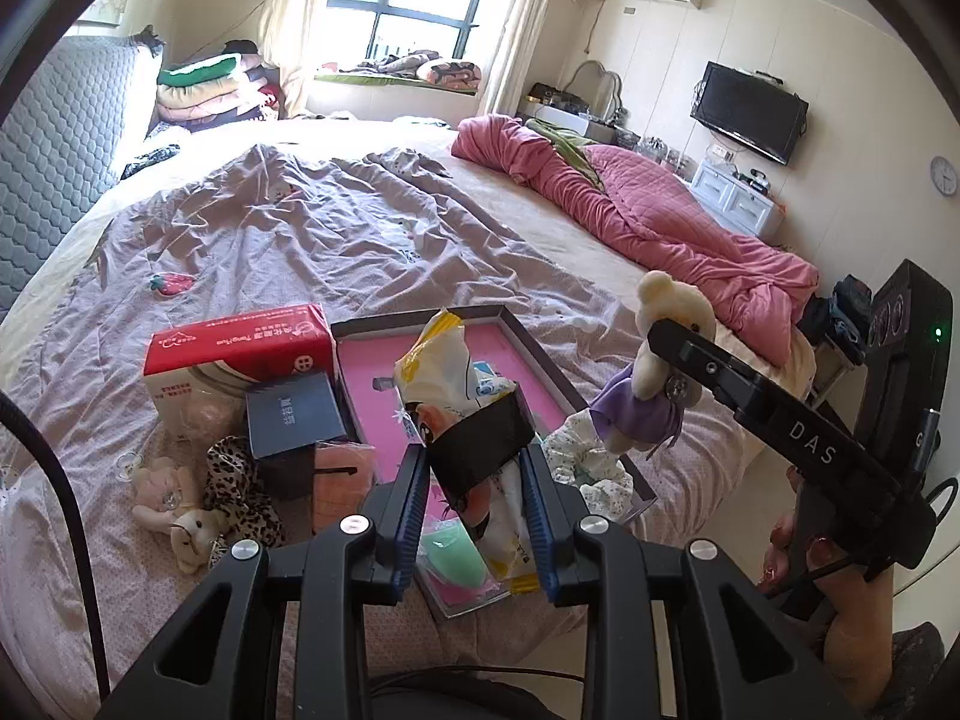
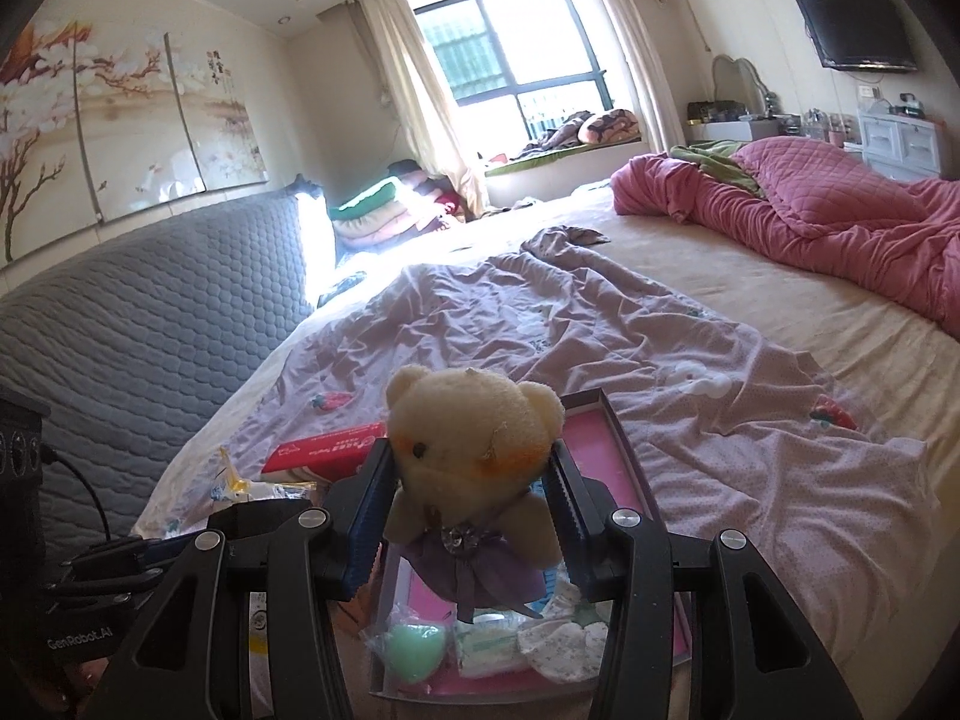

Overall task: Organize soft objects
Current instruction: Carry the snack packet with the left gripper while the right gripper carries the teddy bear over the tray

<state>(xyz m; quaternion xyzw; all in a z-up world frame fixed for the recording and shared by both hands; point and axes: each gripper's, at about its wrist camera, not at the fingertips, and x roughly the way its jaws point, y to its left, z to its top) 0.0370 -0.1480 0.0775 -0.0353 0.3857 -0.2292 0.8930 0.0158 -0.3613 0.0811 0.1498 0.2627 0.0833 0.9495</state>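
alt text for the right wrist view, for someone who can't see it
The right gripper is closed on a cream teddy bear in a purple dress, held above a pink-lined tray on a rumpled bed. A green heart-shaped item lies in the tray.

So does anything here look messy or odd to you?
Somewhat. The pink quilt lies bunched along the bed's far side, and the lilac sheet is rumpled. A small plush bear and a leopard-print cloth lie loose outside the pink-lined box.

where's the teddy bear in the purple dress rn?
The teddy bear is clamped in the right gripper, held above the pink tray; the left wrist view shows it at right.
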